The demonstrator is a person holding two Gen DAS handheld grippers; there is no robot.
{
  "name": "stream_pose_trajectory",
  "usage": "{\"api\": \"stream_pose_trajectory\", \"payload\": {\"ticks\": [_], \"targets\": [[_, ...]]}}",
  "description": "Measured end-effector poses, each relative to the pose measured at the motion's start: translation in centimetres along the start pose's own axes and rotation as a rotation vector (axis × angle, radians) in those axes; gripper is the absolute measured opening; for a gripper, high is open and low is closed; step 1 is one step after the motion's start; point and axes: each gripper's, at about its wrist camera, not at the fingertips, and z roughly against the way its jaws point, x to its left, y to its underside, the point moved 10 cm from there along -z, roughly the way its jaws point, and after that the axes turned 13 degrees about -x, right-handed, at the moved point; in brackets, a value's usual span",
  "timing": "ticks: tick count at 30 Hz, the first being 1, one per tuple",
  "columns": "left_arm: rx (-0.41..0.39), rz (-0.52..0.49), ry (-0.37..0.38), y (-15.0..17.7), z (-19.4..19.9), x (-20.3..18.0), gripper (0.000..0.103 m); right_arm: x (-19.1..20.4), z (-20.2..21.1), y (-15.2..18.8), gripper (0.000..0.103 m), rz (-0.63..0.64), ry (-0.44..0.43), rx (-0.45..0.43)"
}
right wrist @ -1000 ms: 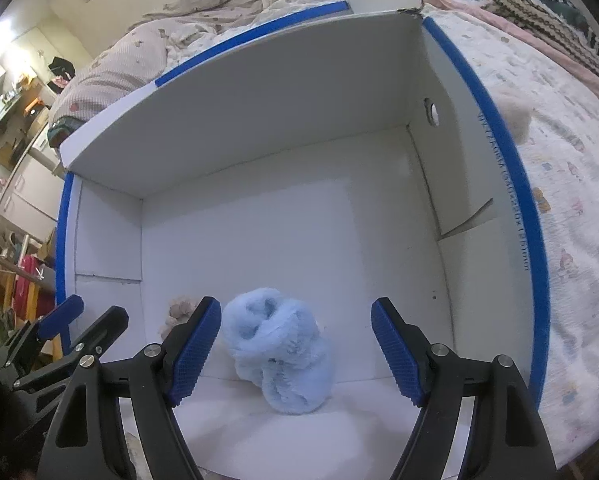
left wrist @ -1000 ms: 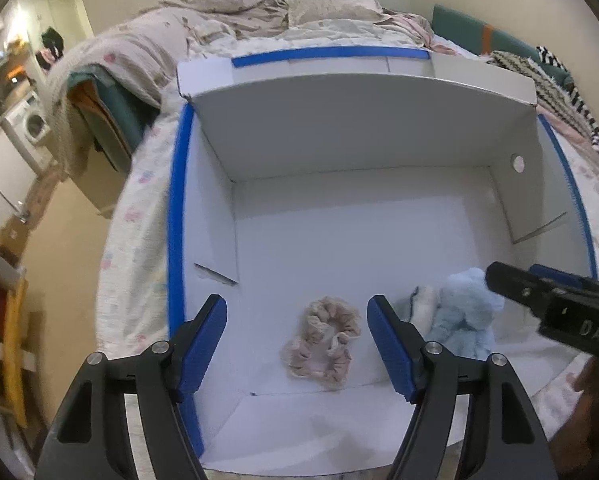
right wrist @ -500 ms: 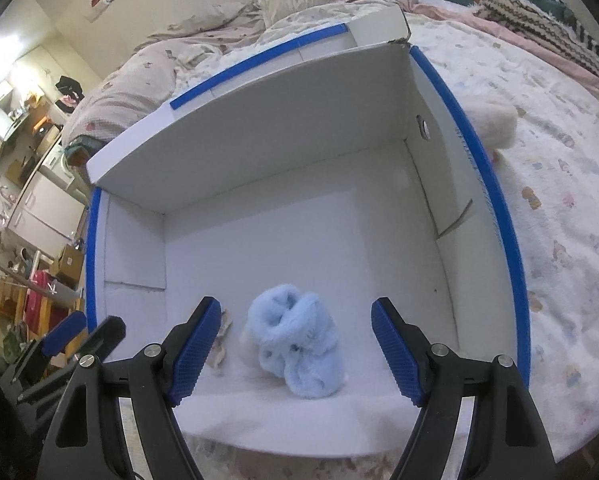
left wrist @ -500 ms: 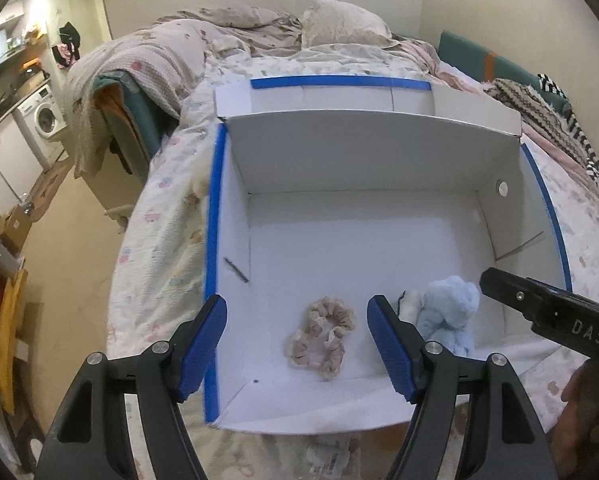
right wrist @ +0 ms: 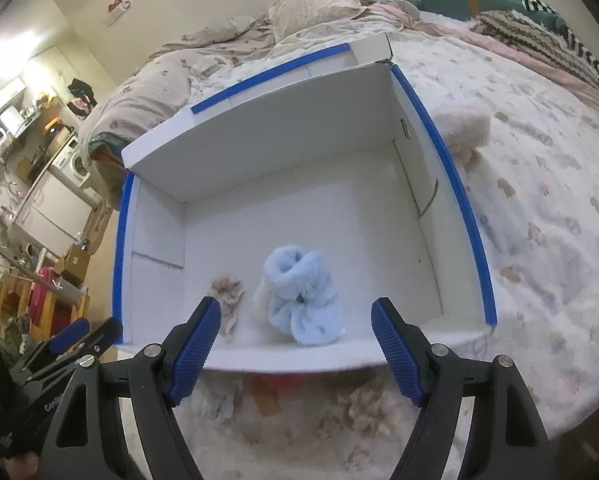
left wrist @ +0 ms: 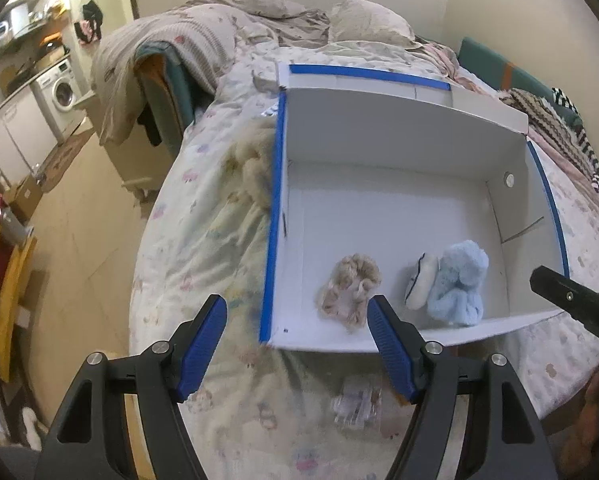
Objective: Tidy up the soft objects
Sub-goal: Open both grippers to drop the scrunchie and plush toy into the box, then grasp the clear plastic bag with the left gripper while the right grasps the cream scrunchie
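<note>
My bed point(left wrist: 203, 208) fills most of both views under its patterned cover, and on it sits the white box point(left wrist: 383, 120) with blue-taped edges point(right wrist: 455, 184), its near side folded down flat towards me. A cream fluffy item point(right wrist: 463, 124) lies on the cover just outside the box's right wall. Inside, near the front edge, the light blue fluffy piece point(right wrist: 301, 296) rests on the box floor, and a small white piece point(left wrist: 419, 284) touches its left side; I think that one is a rolled sock, though it is half hidden. The beige scrunchie point(left wrist: 349, 290) lies just to the left of them, apart from both. My left hand-held gripper point(left wrist: 297, 344) hangs released above the box's front left corner, its blue pads spread wide with nothing between them. My right hand-held gripper point(right wrist: 295, 344) is likewise spread and empty, hovering over the folded-down front edge in line with the blue piece.
</note>
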Motion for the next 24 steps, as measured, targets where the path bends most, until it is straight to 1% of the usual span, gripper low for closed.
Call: {"api": "stream_pose_trajectory", "payload": {"ticks": [3, 7, 11, 15, 19, 24], "targets": [[0.006, 0.01, -0.01, 1.0, 0.8, 0.7, 0.07, 0.1, 0.6, 0.8, 0.082, 0.002, -0.001, 0.002], [0.022, 0.038, -0.006, 2.2, 1.3, 1.6, 0.07, 0.0, 1.2, 1.9, 0.082, 0.006, -0.003, 0.008], [0.047, 0.059, -0.013, 3.6, 1.3, 2.4, 0.07, -0.2, 1.3, 3.4, 0.082, 0.0, 0.001, 0.035], [0.073, 0.074, -0.01, 4.7, 1.0, 3.1, 0.07, -0.4, 1.1, 4.5, 0.082, 0.011, 0.011, 0.057], [0.098, 0.077, -0.018, 5.5, 0.4, 3.7, 0.07, -1.0, 0.8, 4.8, 0.082, 0.02, 0.025, 0.065], [0.14, 0.109, -0.006, 6.3, -0.6, 4.1, 0.07, -1.9, 0.2, 5.3, 0.082, -0.015, 0.031, 0.099]]}}
